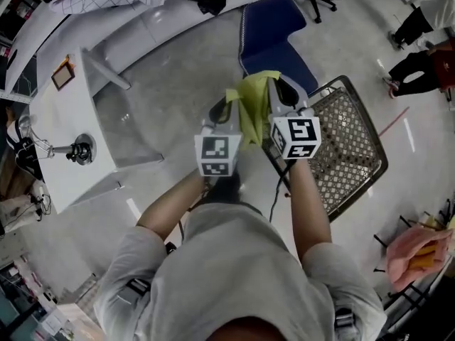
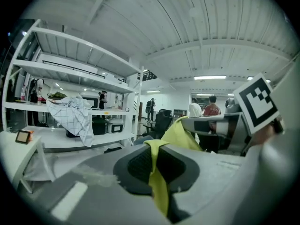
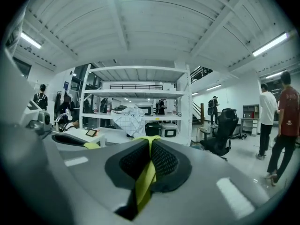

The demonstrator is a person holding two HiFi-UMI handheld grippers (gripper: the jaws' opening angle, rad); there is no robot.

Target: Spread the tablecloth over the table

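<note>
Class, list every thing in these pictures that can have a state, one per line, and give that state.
left gripper, shut on the tablecloth.
right gripper, shut on the tablecloth.
tablecloth, bunched up, held in the air between both grippers, not spread.
white table, not covered by the tablecloth.
checked cloth, draped over a shelf edge.

We see the tablecloth (image 1: 252, 105) as thin yellow-green cloth, matt, w/ soft creases. Left gripper (image 2: 157, 163) & right gripper (image 3: 149, 165): grey plastic shells, matt, smooth. Their pads (image 3: 165, 161) look dark & rubbery, w/ a fine grid texture. Marker cubes (image 1: 295, 137): matt, black-on-white print. Mesh chair (image 1: 352, 144): dark metal lattice. Blue chair (image 1: 274, 45): cloth-like seat, matt. White table (image 1: 60, 119): smooth, slight sheen. Floor (image 1: 178, 69): grey, concrete-like, soft glare. Checked cloth (image 2: 72, 114): limp fabric.
</note>
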